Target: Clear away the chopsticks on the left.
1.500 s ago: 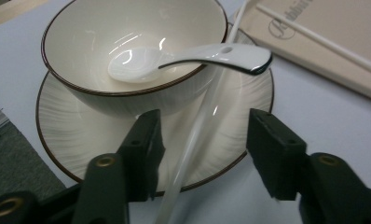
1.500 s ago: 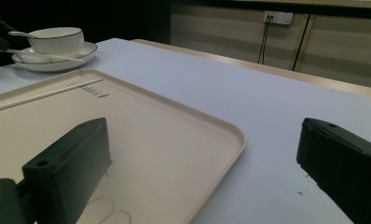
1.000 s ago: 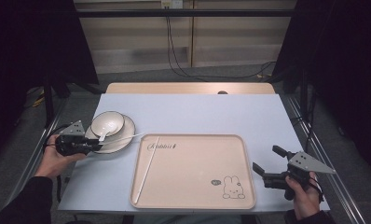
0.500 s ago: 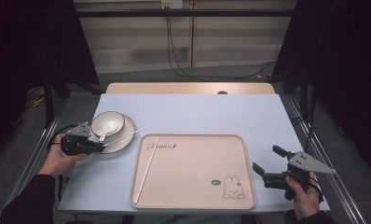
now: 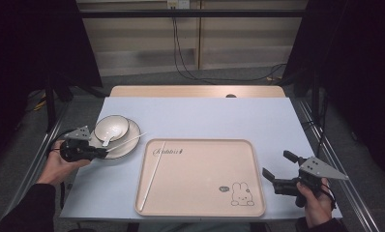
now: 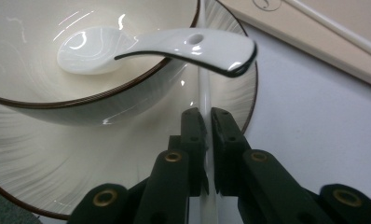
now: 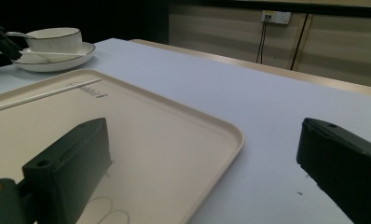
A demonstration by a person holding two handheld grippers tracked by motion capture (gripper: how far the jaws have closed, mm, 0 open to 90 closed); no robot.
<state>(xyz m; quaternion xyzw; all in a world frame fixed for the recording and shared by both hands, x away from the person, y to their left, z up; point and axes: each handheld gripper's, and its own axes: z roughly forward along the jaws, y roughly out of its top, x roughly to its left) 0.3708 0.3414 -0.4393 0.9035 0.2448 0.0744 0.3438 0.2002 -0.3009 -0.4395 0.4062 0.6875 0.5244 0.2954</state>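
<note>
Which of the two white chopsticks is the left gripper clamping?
The chopstick on the plate, beside the bowl; the left gripper is shut on it. The other chopstick lies untouched in the tray.

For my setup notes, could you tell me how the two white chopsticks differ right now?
The chopstick on the plate lies across the plate by the bowl, clamped between the left gripper jaws. The chopstick in the tray lies flat and untouched, running lengthwise. Both are thin and white.

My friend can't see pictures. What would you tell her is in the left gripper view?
The left gripper, with its two black jaws shut on a thin white chopstick, which lies across a white plate. On the plate sits a dark-rimmed white bowl with a white spoon resting in it.
</note>
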